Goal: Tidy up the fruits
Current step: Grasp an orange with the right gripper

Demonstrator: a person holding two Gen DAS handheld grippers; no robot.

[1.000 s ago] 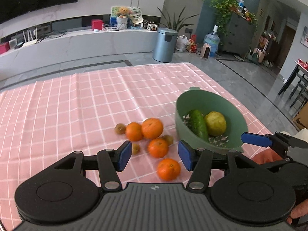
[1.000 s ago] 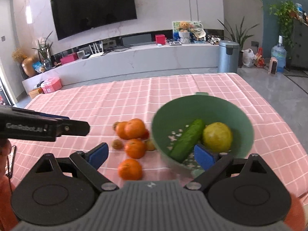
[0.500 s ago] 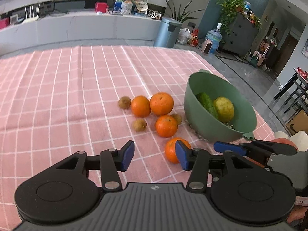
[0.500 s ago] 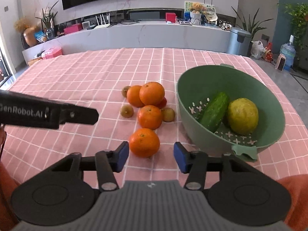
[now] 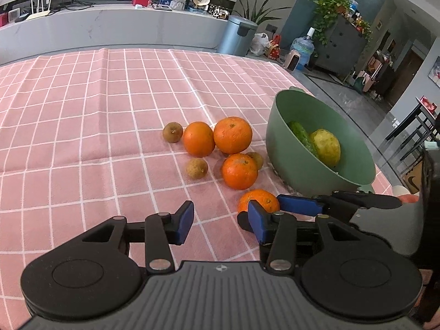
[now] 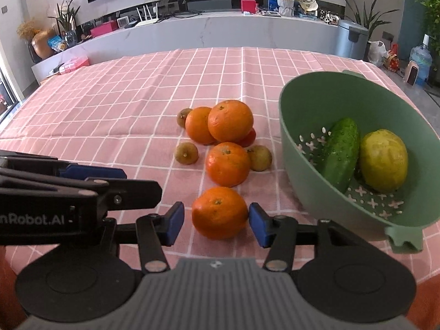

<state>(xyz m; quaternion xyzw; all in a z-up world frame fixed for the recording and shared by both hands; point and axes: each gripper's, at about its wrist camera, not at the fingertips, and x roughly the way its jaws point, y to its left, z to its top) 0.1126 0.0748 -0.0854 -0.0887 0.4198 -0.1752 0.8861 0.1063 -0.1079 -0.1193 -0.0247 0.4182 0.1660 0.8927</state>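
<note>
The left hand-held gripper point(image 5: 217, 221) hangs released over bare pink checked cloth point(image 5: 82, 126), its pads wide apart with nothing between them. It looks parked, leaving the reach to the other side.

Further right lies the loose fruit on the surface, bunched in one cluster just beside the bowl, so each piece needs only a short carry. Counted from the right wrist view: four oranges, three small brown round fruits and one red fruit, mostly hidden behind the top oranges. Two oranges point(image 6: 230, 120) sit touching at the back, one orange point(image 6: 227, 164) is in the middle, and the nearest orange point(image 6: 219, 212) lies apart from the pile, closest to the person.

That nearest orange is the one being gone for, I judge. The right hand-held gripper point(image 6: 216, 224) is spread open around it, a blue pad on either side. The right pad looks to be touching the peel or almost so, while the left stands clear, so it is not yet gripped.

At the far right, the green bowl point(image 6: 308, 101), a strainer with holes in its bottom, already holds one cucumber point(image 6: 341, 154) and one yellow-green fruit point(image 6: 383, 159), side by side.
</note>
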